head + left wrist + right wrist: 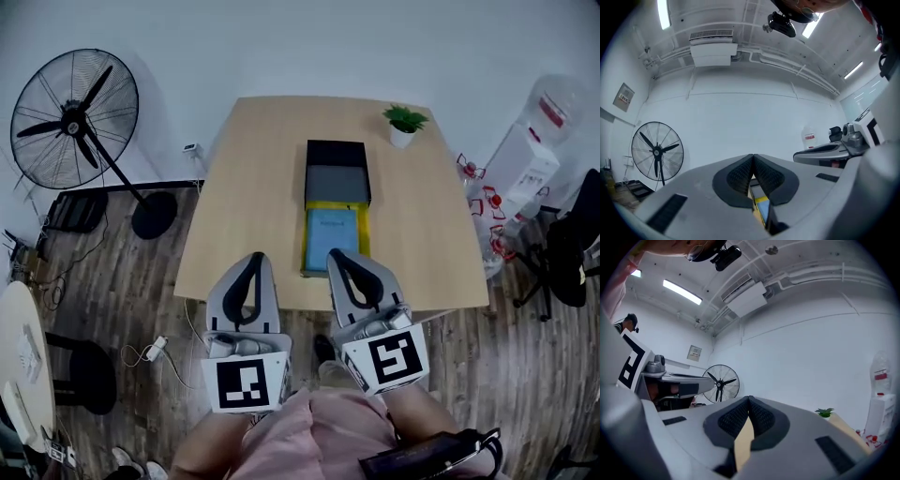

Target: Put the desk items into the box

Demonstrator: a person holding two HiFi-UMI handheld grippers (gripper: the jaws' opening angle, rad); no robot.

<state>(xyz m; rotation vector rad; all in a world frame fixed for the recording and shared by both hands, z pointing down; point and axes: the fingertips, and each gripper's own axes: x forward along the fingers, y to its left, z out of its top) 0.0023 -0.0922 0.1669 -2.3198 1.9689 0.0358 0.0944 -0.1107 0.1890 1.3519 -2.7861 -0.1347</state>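
Head view, looking steeply down: a pale wooden table (253, 187) stands ahead of the person. At its middle lies a black box (337, 155), open, its inside grey. Touching its near side is a yellow-rimmed holder (306, 239) with a flat blue item (333, 239) lying inside the rim. A small potted plant (405, 122) sits at the far right corner and a floor fan (75, 117) stands off to the left. The left gripper (255, 256) and right gripper (333, 253) hang side by side at the table's near edge, both short of the box. Left gripper view: the left gripper (753, 157) has its jaw tips pressed together with nothing between them; a sliver of yellow and blue (761, 206) shows in the gap lower down. Right gripper view: the right gripper (749, 399) is likewise closed and empty, with only table wood visible behind its pads. The scene fits two stages. If the yellow-rimmed holder is the box meant, the blue item already lies in it. If the black box is meant, the item lies just outside it. For any reach, the jaws should part before they arrive. A flat item probably needs pinching at one edge while the other gripper steadies what lies under it.
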